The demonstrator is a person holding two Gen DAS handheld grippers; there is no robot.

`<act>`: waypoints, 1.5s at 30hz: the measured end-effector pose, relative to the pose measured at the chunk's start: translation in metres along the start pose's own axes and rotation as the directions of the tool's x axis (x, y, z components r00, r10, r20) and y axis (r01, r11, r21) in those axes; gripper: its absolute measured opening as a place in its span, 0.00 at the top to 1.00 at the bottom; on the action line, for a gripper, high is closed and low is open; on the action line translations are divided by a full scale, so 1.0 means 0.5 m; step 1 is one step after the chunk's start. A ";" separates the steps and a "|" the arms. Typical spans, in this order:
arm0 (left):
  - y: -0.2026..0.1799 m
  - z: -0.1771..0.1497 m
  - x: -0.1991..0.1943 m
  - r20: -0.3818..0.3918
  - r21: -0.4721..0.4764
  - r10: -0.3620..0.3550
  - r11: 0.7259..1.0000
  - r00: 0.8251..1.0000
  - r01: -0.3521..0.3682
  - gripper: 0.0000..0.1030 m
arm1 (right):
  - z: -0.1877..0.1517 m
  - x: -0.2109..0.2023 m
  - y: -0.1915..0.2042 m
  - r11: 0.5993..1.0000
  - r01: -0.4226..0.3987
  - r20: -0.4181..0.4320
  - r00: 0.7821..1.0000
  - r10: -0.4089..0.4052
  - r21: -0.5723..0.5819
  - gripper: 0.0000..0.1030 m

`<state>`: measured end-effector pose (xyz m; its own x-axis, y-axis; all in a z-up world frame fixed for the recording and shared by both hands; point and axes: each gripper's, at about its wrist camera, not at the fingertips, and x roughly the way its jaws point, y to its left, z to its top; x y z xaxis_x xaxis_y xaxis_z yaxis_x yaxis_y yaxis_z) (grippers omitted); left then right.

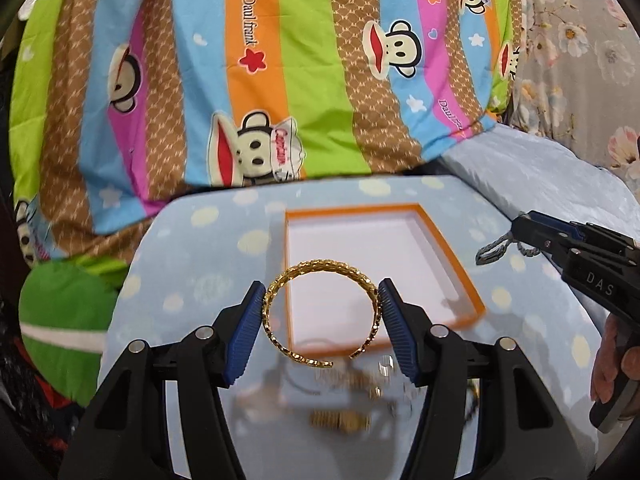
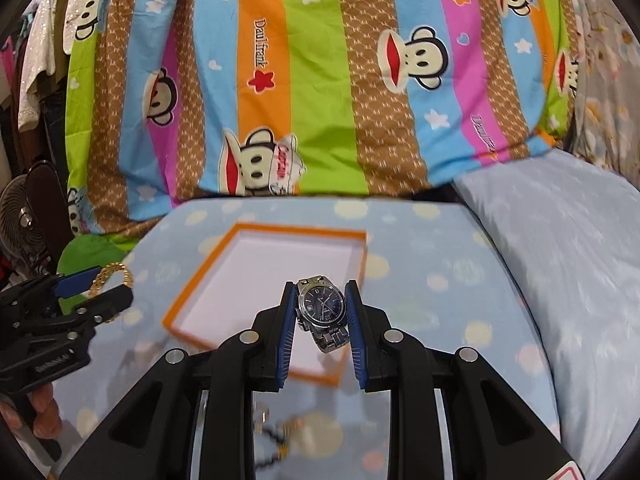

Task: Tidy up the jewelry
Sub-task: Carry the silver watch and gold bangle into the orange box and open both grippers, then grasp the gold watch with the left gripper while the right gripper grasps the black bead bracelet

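My left gripper [image 1: 322, 294] is shut on a gold open bangle [image 1: 320, 272] and holds it above the near edge of a shallow orange-rimmed white box [image 1: 468, 292]. My right gripper [image 2: 320, 292] is shut on a silver wristwatch with a dark blue dial [image 2: 322, 308], above the box's near right corner [image 2: 200, 264]. In the left wrist view the right gripper [image 1: 516, 236] is at the right with the watch band [image 1: 494, 250] hanging from it. In the right wrist view the left gripper [image 2: 94, 288] with the bangle [image 2: 114, 274] is at the left.
The box lies on a light blue dotted cushion [image 1: 208, 240]. Blurred gold jewelry pieces [image 1: 344, 420] lie on it near me. A striped cartoon-monkey blanket [image 1: 280, 60] rises behind. A pale blue pillow [image 2: 560, 248] is at the right. A fan [image 2: 20, 220] and hanging clothes are far left.
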<state>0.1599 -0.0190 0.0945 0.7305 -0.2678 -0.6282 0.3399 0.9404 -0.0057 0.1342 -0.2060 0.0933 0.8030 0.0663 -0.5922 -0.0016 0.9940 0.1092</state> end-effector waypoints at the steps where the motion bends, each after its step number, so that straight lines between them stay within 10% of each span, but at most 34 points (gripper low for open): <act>1: -0.001 0.020 0.024 0.000 -0.004 -0.001 1.000 1.000 0.001 0.45 | 0.016 0.020 -0.002 1.000 -0.013 0.001 1.000 0.013 0.004 0.78; 19: -0.003 0.085 0.364 -0.169 -0.042 0.013 0.999 0.986 -0.021 0.40 | 0.062 0.343 -0.046 0.999 0.020 -0.170 0.985 -0.014 0.028 0.74; 22: 0.008 0.091 0.350 -0.138 -0.067 0.022 0.997 0.990 -0.032 0.21 | 0.064 0.332 -0.058 0.998 0.027 -0.146 0.989 -0.019 0.049 0.61; 31: 0.049 0.076 0.205 -0.057 -0.073 0.036 0.997 0.998 -0.040 0.21 | 0.042 0.154 -0.056 0.998 -0.011 -0.052 0.999 0.015 0.063 0.54; 45: 0.073 -0.196 0.022 -0.147 -0.138 -0.043 0.990 0.988 0.022 0.15 | -0.253 -0.052 -0.039 0.985 -0.023 -0.095 0.995 0.040 0.172 0.46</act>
<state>0.1224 0.0331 0.0109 0.6200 -0.2739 -0.7352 0.2708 0.9542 -0.1272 0.0378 -0.2163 0.0055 0.7419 0.1138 -0.6608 0.0827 0.9624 0.2587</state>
